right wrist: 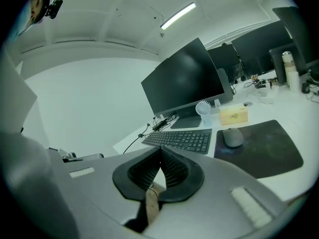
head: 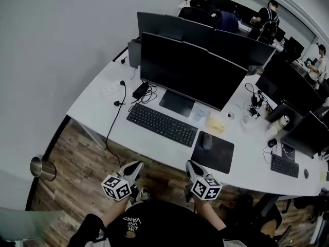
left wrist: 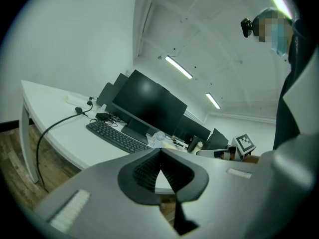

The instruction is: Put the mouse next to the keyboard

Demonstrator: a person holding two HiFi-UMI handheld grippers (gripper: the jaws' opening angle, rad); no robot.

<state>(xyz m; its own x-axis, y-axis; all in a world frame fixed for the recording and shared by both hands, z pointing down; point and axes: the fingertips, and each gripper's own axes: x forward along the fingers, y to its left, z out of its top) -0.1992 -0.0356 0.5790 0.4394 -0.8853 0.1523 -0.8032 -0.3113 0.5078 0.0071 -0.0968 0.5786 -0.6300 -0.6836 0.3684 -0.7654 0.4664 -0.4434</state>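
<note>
Both grippers are shut tight, with nothing in them. The left gripper (head: 138,164) and the right gripper (head: 190,164) hang side by side over the wood floor (head: 77,153). They are near the front edge of the tabletop (head: 95,99) and touch nothing on it.

The mouse (head: 206,141) is gray. It sits on a dark mouse pad (head: 220,157), in the far left corner of the pad. The pad lies just to the right of the keyboard (head: 162,124), so the mouse is close to the keyboard's right end but does not touch it.

The black keyboard lies flat in front of a big black monitor (head: 190,71). Behind the pad there is a small yellow box (head: 216,123), and a little white fan (right wrist: 203,108) stands next to it by the foot of the monitor. A black cable (head: 115,117) runs over the left part of the tabletop and drops down off its front edge. A shiny metal can (head: 41,169) stands on the floor far to the left.
</note>
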